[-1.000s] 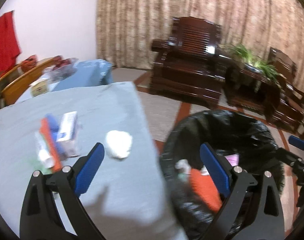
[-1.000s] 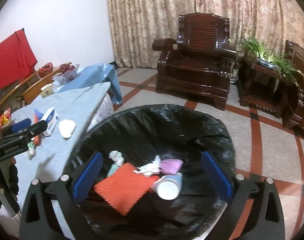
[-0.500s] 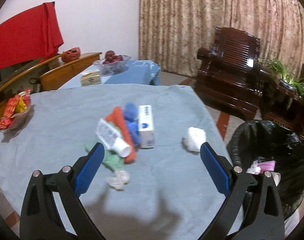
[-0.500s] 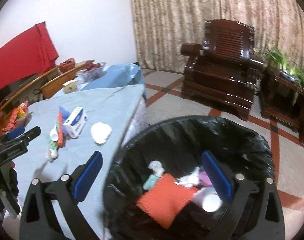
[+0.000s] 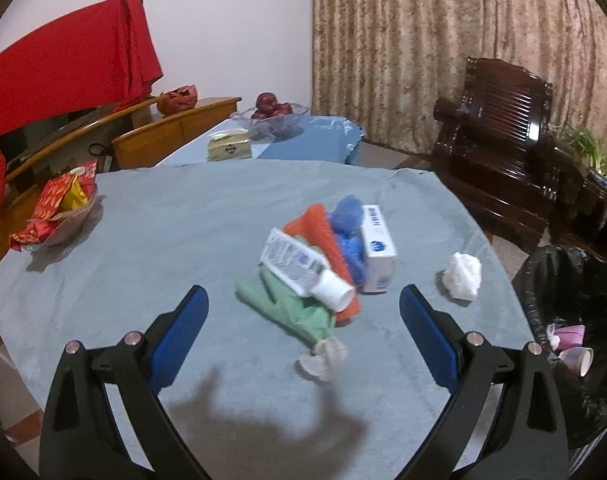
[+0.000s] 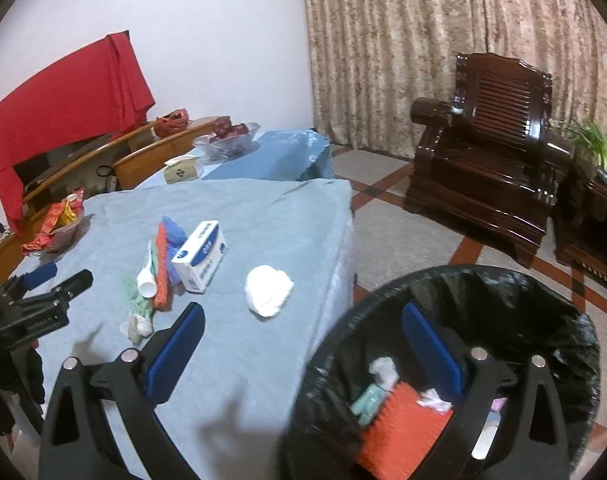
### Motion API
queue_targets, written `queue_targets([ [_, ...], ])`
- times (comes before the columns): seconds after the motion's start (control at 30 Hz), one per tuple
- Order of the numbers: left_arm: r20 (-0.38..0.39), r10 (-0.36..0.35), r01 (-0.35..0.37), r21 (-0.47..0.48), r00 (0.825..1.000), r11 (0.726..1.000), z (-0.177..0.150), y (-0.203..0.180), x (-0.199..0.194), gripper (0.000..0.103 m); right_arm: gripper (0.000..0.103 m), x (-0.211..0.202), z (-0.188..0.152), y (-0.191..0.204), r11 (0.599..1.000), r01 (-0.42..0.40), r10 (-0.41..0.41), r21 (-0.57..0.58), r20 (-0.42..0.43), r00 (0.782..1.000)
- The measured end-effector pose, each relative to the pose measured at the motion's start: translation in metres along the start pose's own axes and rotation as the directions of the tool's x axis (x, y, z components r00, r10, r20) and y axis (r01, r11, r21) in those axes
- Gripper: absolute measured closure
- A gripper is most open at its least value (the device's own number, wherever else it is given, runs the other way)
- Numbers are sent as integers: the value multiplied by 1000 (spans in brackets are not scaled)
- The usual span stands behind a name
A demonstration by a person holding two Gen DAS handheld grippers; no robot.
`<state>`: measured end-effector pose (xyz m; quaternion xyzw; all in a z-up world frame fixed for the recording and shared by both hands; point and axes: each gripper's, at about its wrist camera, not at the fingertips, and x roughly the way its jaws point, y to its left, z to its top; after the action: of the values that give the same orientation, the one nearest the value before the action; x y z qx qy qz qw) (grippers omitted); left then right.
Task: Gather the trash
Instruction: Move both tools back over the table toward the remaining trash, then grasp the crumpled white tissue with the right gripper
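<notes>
Tools, left [image 5: 301,312] and right [image 6: 303,330], both agape, have swung from bin [image 6: 543,300] toward table [image 5: 163,240].

A red cloth [image 5: 63,64] hangs against the white wall over a wooden sideboard [image 5: 175,128]. On the far blue-covered table [image 5: 311,140] sits a glass bowl of dark red fruit [image 5: 271,114], with a tissue box [image 5: 228,145] just beside it. A dish of red snack packets [image 5: 59,208] rests at the grey tablecloth's [image 5: 175,224] edge. A dark wooden armchair [image 6: 491,152] stands before patterned curtains [image 6: 423,40], a green plant [image 6: 595,148] next to it.
</notes>
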<state>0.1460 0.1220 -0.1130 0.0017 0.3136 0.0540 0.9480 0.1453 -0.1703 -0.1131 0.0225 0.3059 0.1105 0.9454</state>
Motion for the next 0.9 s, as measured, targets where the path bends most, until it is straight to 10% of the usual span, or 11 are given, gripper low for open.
queue_targets([
  [0.9, -45, 36, -38, -30, 998, 999, 5, 42, 66, 10, 43, 160, -8, 49, 999, 32, -28, 22, -185, 982],
])
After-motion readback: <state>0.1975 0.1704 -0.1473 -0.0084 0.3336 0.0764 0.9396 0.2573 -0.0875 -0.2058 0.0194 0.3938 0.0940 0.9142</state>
